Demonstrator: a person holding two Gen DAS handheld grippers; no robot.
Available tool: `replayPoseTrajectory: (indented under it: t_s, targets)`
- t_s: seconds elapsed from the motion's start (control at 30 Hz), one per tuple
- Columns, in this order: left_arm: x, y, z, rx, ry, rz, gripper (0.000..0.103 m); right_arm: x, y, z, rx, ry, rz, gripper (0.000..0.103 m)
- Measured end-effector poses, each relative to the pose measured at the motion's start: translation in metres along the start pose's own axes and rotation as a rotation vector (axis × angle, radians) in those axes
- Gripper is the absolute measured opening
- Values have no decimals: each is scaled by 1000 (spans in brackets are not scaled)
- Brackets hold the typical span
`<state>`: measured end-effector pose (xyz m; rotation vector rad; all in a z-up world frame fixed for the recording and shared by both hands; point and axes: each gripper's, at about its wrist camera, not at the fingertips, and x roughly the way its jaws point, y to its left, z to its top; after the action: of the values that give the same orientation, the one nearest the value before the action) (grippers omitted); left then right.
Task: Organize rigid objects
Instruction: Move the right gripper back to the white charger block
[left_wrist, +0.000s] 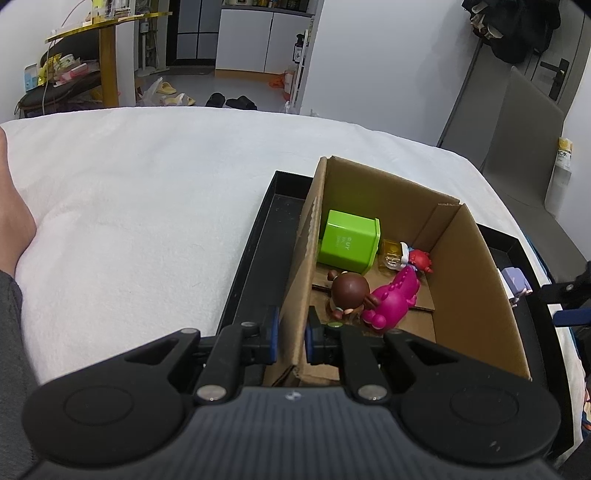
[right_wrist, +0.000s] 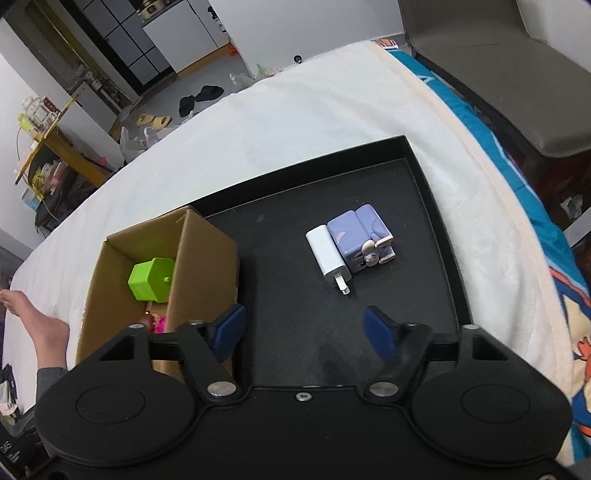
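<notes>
Two items (right_wrist: 351, 247) on tray (right_wrist: 436, 221), white charger, lilac cube

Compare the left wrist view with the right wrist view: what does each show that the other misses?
Only the left wrist view shows the left tool clamped on the cardboard box wall, plus the brown-headed figure and the pink dinosaur whole. Only the right wrist view shows the open right tool, empty, and the white charger beside the purple toy. Both show the box, green cube and black tray.
</notes>
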<state>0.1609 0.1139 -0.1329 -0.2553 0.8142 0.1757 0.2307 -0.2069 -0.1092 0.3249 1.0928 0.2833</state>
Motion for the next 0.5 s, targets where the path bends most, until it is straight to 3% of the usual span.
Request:
replayPoseTrajectory:
  t_s: [0.2,0.5]
  targets:
    - [0,0,0,0,1,1,12,22,-9,-3,-48,-23,-5,40]
    - [4,-4,-1,18,0,25,12,46,-11,-4,-105,-32,-39,27]
